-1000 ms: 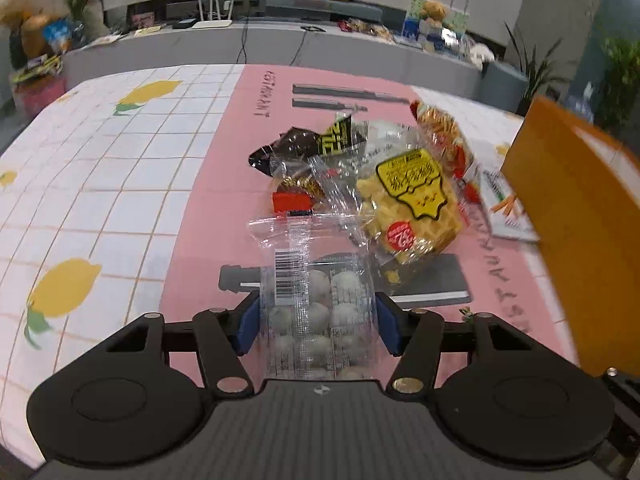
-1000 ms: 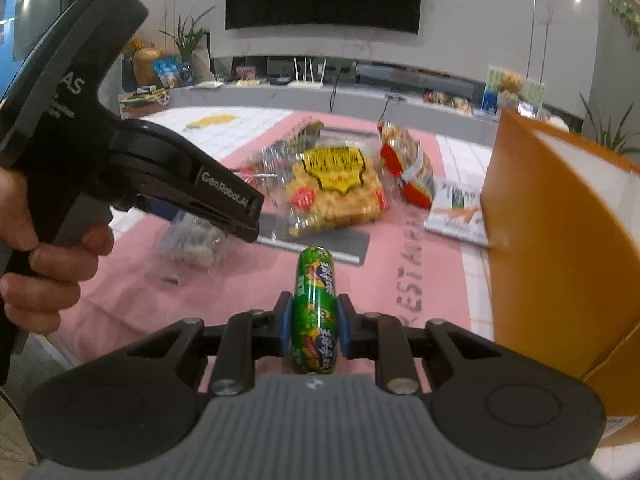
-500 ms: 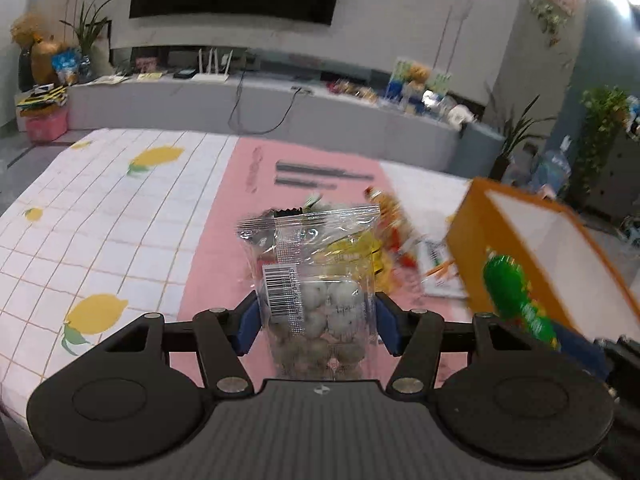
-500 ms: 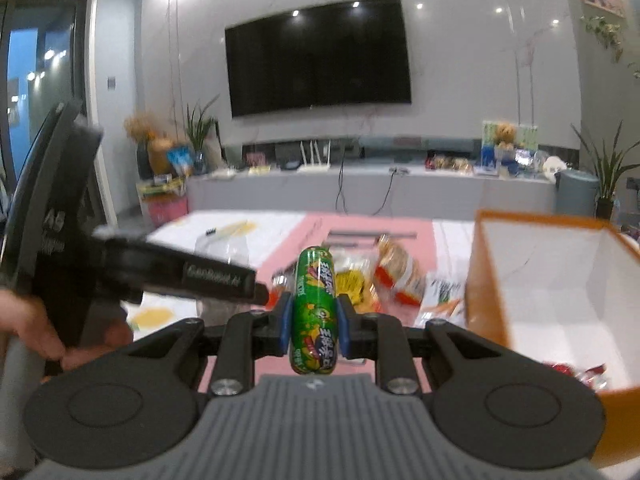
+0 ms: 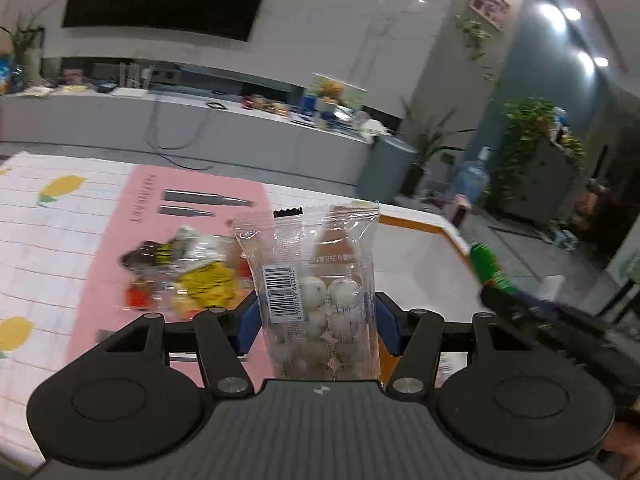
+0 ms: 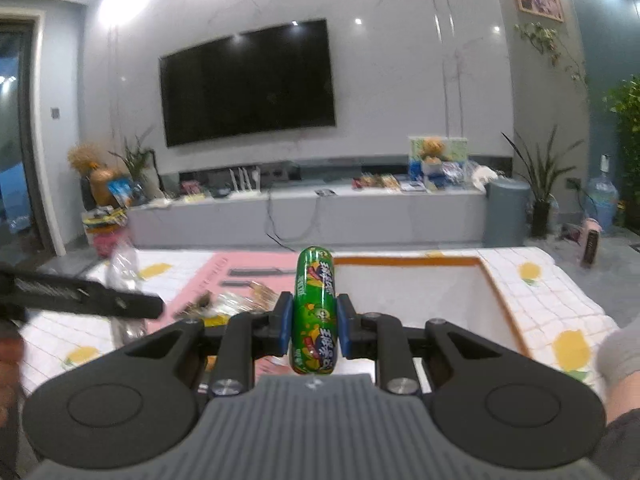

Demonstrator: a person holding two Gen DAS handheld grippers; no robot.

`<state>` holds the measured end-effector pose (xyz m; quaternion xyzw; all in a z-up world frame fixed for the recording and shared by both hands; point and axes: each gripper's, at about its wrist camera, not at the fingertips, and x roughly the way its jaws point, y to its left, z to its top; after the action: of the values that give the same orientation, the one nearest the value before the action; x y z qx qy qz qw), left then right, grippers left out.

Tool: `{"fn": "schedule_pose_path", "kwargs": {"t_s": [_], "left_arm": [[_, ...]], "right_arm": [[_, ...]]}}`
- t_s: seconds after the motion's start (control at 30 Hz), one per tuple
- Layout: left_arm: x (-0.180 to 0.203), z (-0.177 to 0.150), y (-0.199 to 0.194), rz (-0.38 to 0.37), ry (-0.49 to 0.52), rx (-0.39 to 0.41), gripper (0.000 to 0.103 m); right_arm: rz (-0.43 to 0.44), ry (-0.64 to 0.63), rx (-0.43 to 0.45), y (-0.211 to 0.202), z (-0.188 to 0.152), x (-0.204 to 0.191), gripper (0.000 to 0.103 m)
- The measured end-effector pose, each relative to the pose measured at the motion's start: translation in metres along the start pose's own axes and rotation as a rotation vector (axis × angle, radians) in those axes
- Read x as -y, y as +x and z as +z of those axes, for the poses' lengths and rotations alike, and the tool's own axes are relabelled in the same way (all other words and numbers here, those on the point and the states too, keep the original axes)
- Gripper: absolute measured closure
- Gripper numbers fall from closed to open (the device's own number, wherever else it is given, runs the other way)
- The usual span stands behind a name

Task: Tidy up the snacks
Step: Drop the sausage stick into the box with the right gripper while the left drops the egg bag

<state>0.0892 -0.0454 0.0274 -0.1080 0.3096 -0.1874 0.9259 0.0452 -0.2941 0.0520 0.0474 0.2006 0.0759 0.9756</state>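
Orange-rimmed box [image 6: 496, 280] lies ahead of both grippers: the right gripper [image 6: 314, 330], nearer, clamps a green sausage [image 6: 315, 304] upright (long axis vertical), the left gripper [image 5: 318, 322] clamps a clear candy bag [image 5: 316, 296] beside it

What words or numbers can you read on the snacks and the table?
Clear bag of white balls: barcode sticker, digits too small to read for sure.
Green sausage: bright characters, too blurred to read.
Pink mat: one line of letters, too blurred.
Left gripper's arm: blurred print.
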Motion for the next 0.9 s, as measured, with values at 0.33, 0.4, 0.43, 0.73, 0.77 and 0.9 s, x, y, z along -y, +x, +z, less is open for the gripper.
{"fn": "schedule_pose_path", "kwargs": {"t_s": [0.33,0.4,0.43,0.73,0.77,0.9], "left_arm": [[0.038,-0.005,0.038,-0.027,0.04,-0.055,0.036],[0.042,-0.006,0.045,-0.032,0.031,-0.066,0.036],[0.046,-0.009,0.044,-0.035,0.032,-0.069,0.036],[0.071,-0.013,0.049,-0.008,0.094,-0.091,0.036],[0.073,-0.013,0.049,-0.005,0.101,-0.092,0.036],[0.081,-0.014,0.051,-0.004,0.124,-0.103,0.036]], "right_arm": [[-0.081,-0.014,-0.2,0.045,-0.023,0.057,0.083],[-0.108,-0.001,-0.247,0.053,-0.031,0.063,0.083],[-0.118,-0.007,-0.269,0.057,-0.034,0.065,0.083],[-0.199,-0.005,-0.368,0.087,-0.046,0.076,0.082],[-0.206,-0.009,-0.372,0.087,-0.047,0.075,0.082],[-0.206,-0.004,-0.366,0.085,-0.046,0.076,0.082]]}}
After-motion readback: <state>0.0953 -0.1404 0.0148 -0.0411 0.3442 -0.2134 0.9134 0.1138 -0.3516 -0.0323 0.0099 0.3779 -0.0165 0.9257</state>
